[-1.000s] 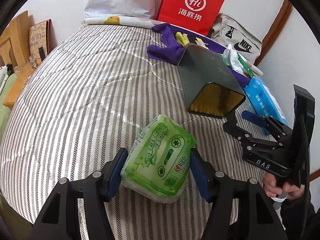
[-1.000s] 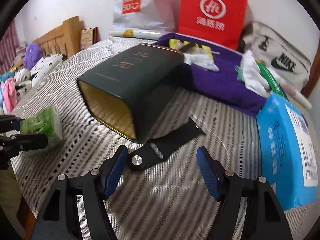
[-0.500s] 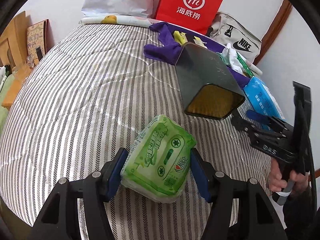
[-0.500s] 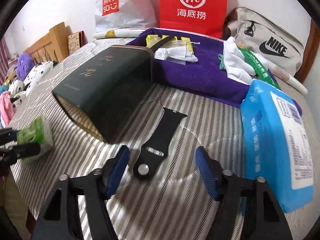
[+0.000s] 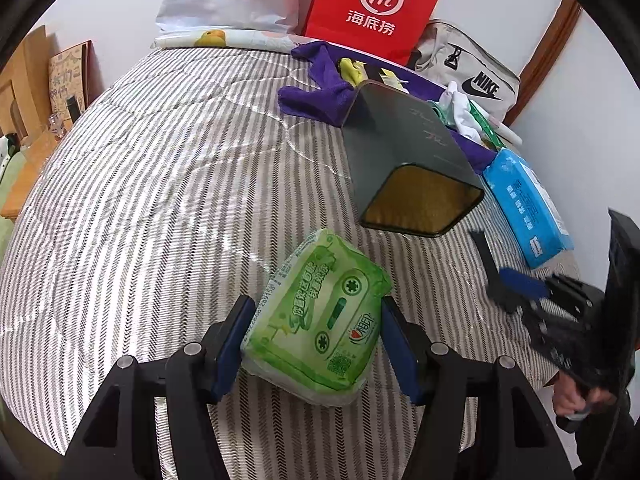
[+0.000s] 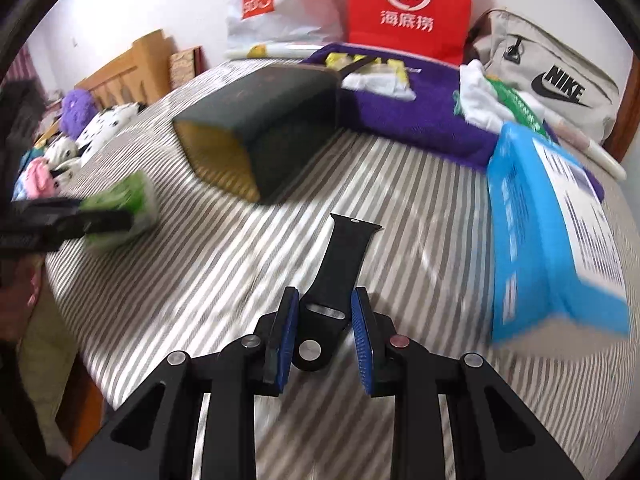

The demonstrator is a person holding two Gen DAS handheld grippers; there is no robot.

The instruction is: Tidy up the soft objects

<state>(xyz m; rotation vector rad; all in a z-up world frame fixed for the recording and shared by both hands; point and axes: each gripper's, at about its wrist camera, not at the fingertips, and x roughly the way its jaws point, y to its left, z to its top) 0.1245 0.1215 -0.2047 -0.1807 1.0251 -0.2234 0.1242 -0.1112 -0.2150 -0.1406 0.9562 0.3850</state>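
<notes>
1. Left gripper (image 5: 314,344) is clamped on the green plastic-wrapped tissue pack (image 5: 320,316), both blue pads pressed to its sides, pack sitting at six o'clock in the left wrist view, over the grey-and-white striped quilted bedspread (image 5: 160,184)
2. Right gripper (image 6: 325,332) has its blue pads drawn in close on either side of the black silicone watch strap (image 6: 334,276); the buckle end lies between them, and whether the pads actually touch it I cannot tell
3. The strap lies flat on the bedspread, running from the fingers up toward twelve o'clock in the right wrist view
4. The dark green rectangular box with the gold lining (image 6: 264,128) lies on its side at eleven o'clock from the strap, open mouth facing the cameras
5. A blue plastic pack of wipes (image 6: 556,232) lies at three o'clock, just beside the strap
6. A purple towel (image 6: 420,112) is spread behind the box at twelve o'clock, with small items lying on it
7. Against the wall stand a red paper bag with a white logo (image 6: 408,8), a white plastic shopping bag (image 6: 264,4) at eleven, and a beige canvas sports bag (image 6: 556,88) at two
8. Motion blur in the right wrist view
</notes>
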